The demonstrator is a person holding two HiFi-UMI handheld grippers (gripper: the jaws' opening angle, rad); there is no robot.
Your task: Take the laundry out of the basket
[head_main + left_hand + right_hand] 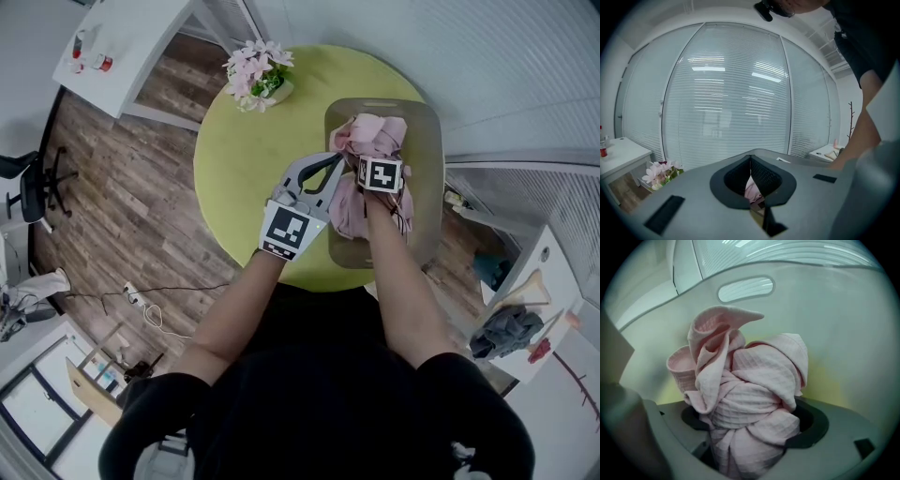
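Round green table (234, 159), bunched waffle-weave pink cloth (750, 399)

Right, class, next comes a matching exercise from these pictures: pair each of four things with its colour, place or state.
Things:
1. table
2. flowers
3. cloth
4. left gripper

Descriptions:
A. bunched between the jaws of the right gripper
B. yellow-green
C. jaws together
D. near the table's edge, left of the basket in the head view

Pairs: 1-B, 2-D, 3-A, 4-C
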